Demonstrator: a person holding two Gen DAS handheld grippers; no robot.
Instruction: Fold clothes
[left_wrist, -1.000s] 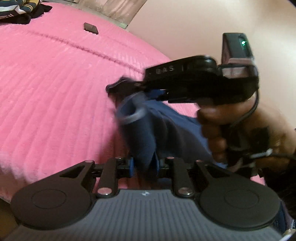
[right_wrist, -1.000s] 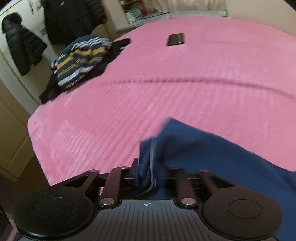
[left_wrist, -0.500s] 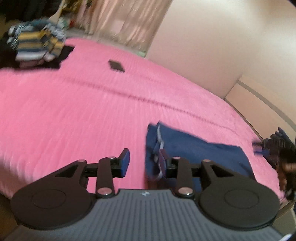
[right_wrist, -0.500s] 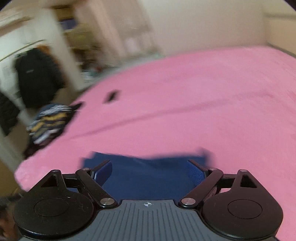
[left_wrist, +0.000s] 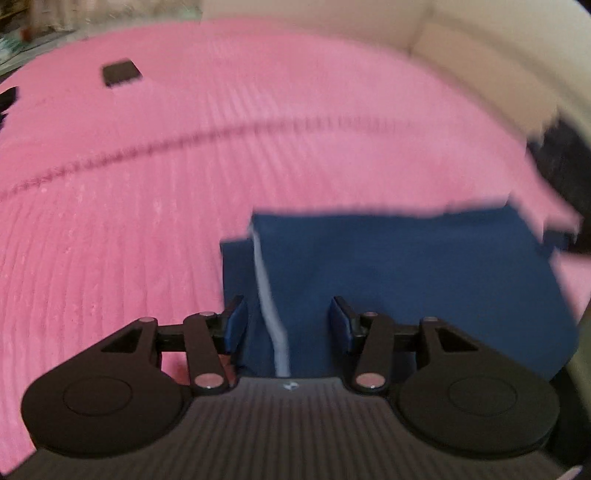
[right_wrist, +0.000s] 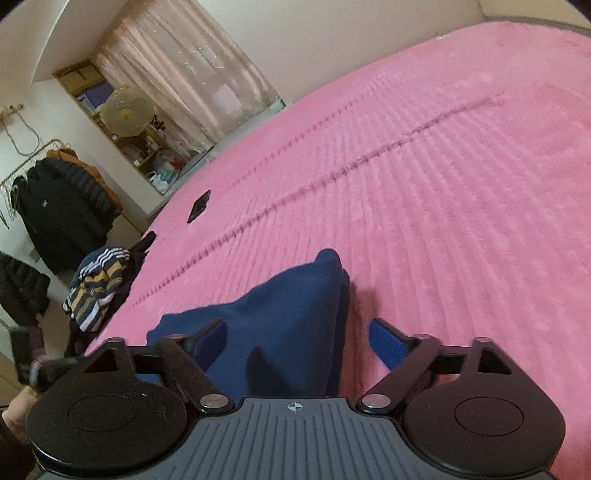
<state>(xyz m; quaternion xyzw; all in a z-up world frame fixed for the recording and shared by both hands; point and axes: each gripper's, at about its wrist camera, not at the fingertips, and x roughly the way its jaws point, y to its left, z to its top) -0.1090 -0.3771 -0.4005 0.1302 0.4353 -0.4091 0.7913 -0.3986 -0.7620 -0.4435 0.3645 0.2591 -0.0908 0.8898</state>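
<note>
Cloth: navy garment (left_wrist: 406, 280), lying folded flat near the bed's (left_wrist: 184, 177) near edge, roughly rectangular in the left wrist view, with a pale seam or hem strip (left_wrist: 269, 302) running toward the camera along its left side. Seen in the right wrist view as a peaked navy wedge (right_wrist: 280, 325), far corner lifted slightly off the pink cover.

Left gripper (left_wrist: 286, 326): spread wide, nothing between the pads, hovering over the near left part of the garment. Right gripper (right_wrist: 295, 339): likewise spread wide, gripping nothing; cloth visible between the fingers but not pinched. Cannot tell whether either pad touches fabric.

Handling, as a judgement: light, limp, soft knit; no stiffness to hold a shape, so likely to sag and unfold if lifted by 1 point. Not fragile, not slippery against the ribbed plush cover, which should drag on it somewhat. Layers liable to slide apart unless pinched together.

Best hold: 2 corners of 1 short edge, 1 per gripper, pads closing over all layers at the fold line, near the pale seam on the left and the matching corner on the right. Keep tension between both grips while carrying the edge over.

Elsewhere: striped clothes pile (right_wrist: 96, 284) at the far left corner, dark phone (left_wrist: 121, 72) lying well apart on the cover.
</note>
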